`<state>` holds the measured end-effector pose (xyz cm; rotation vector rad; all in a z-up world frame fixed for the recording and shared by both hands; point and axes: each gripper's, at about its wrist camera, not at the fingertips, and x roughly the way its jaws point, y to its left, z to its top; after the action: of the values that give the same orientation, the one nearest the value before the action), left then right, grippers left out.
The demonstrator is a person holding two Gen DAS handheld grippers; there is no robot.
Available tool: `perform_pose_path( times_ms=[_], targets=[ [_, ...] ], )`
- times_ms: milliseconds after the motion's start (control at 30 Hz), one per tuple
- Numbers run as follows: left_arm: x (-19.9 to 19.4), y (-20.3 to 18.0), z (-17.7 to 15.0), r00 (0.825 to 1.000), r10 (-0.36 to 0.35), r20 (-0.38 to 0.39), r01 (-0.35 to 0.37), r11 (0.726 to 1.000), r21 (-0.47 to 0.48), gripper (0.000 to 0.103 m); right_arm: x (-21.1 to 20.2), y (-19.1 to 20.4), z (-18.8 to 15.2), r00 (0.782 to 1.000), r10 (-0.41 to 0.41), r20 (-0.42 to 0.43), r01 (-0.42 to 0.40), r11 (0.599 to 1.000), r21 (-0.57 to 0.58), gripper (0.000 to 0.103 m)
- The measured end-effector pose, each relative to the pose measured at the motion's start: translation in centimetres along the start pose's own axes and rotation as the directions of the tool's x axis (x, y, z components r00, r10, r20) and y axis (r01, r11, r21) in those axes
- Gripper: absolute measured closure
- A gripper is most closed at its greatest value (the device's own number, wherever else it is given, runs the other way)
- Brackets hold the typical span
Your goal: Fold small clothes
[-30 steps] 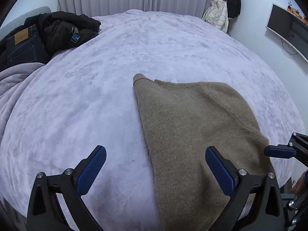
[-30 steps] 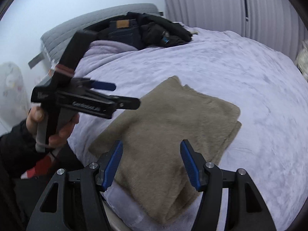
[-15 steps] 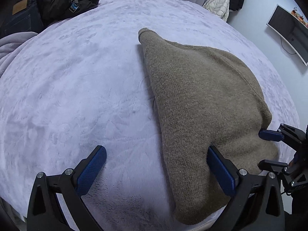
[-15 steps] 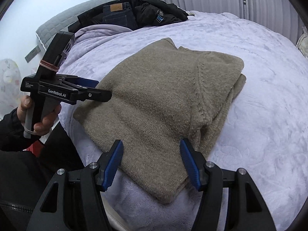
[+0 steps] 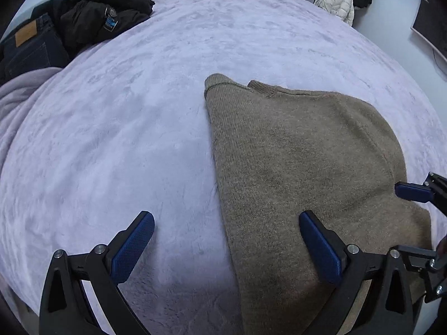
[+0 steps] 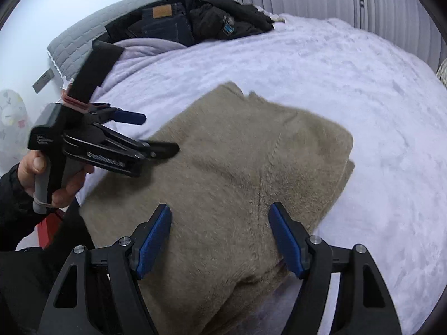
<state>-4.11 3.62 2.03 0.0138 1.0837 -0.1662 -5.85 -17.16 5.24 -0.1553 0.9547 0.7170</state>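
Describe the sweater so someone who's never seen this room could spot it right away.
Find the bed under its pale lilac blanket. Dark clothes are heaped at the headboard end; the sweater lies apart from them, near the bed's edge. It is the only tan knit there, folded flat.

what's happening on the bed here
A person is folding a brown sweater on a bed covered with a pale fleecy blanket, holding a gripper in each hand. The sweater already lies folded over. Both the left gripper and the right gripper hang open over its near end, gripping nothing; the right one's jaws have just been opening. Dark clothes are piled at the far corner.
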Motion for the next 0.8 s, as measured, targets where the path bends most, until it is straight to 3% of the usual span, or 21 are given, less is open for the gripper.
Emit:
perform_pose_path(
  times_ms=[133, 233, 367, 533, 633, 800],
  targets=[
    [-1.4, 0.3, 1.3, 0.999, -0.031, -0.017, 0.031, 0.999, -0.029, 0.000, -1.1, 0.4, 0.1, 1.000, -0.006, 0.022, 0.006, 1.000, -0.006, 0.027],
    [-2.1, -0.6, 3.2, 1.000, 0.000, 0.027, 0.000, 1.000, 0.004, 0.000, -2.6, 1.0, 1.0, 0.999, -0.008, 0.051, 0.010, 0.999, -0.030, 0.027],
    [-0.8, -1.7, 5.8, 1.000, 0.027, 0.013, -0.028, 1.000, 0.008, 0.000, -2.5, 0.1, 3.2, 0.997, -0.019, 0.080, 0.021, 0.999, -0.031, 0.027],
    [2.8, -2.5, 7.4, 0.992, 0.114, -0.060, -0.112, 0.993, 0.034, 0.000, 0.7, -2.5, 6.2, 1.000, -0.032, -0.002, 0.032, 0.999, 0.016, 0.027],
    [4.5, -2.1, 7.7, 0.990, 0.101, -0.096, -0.100, 0.995, 0.016, 0.000, 2.8, -4.1, 6.4, 0.995, -0.064, -0.071, 0.067, 0.997, 0.038, 0.027],
    [5.5, -1.6, 7.8, 0.991, 0.071, -0.113, -0.069, 0.997, 0.020, 0.000, 3.1, -5.0, 6.4, 0.997, -0.041, -0.067, 0.045, 0.997, 0.063, 0.026]
  ],
)
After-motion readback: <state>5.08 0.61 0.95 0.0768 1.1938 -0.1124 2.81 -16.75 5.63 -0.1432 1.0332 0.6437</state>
